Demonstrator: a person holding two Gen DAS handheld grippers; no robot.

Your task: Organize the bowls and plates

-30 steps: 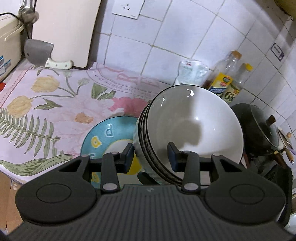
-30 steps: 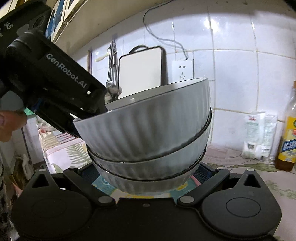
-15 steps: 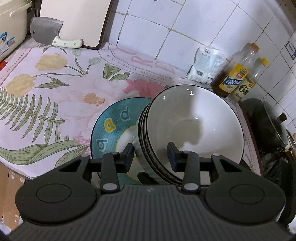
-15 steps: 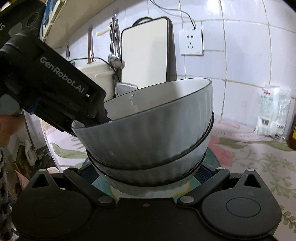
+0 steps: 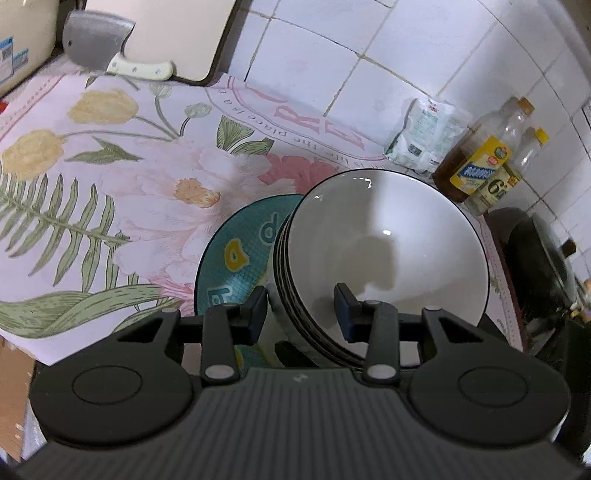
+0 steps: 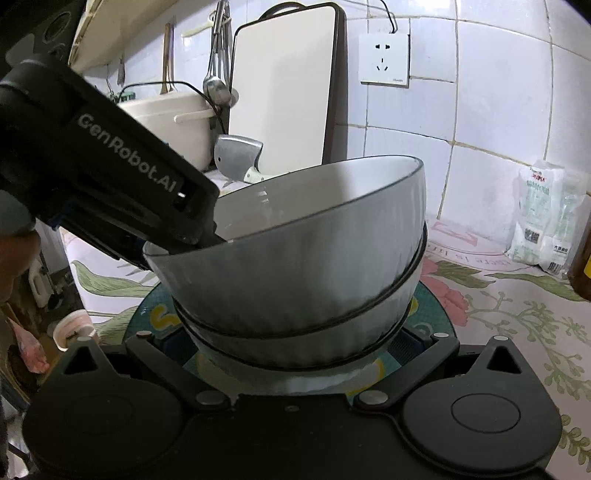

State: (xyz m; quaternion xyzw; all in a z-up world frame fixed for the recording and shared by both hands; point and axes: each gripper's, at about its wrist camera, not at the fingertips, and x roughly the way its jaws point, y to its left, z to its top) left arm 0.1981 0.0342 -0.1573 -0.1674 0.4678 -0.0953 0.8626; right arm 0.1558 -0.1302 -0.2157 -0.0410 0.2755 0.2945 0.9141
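A stack of grey ribbed bowls [image 5: 384, 254] with white insides and dark rims hangs just over a teal plate [image 5: 236, 251] with yellow letters, which lies on the flowered cloth. My left gripper [image 5: 301, 310] is shut on the near rims of the stack, one pad outside and one inside the top bowl. In the right wrist view it [image 6: 207, 236] reaches in from the left. My right gripper [image 6: 291, 343] has its jaws wide around the lowest bowl [image 6: 295, 350], pads against its sides, above the plate [image 6: 436, 314]. Whether the stack touches the plate is hidden.
A cutting board [image 5: 166, 33] and a cleaver [image 5: 99, 44] lean against the tiled wall at the back. A white packet [image 5: 424, 136] and oil bottles [image 5: 480, 166] stand at the back right, beside a dark wok [image 5: 543, 258]. A cream cooker [image 6: 173, 122] stands at the left.
Both grippers have sunk with the bowl stack toward the teal plate. The cloth and the plate look nearer and larger. Both grips are unchanged.
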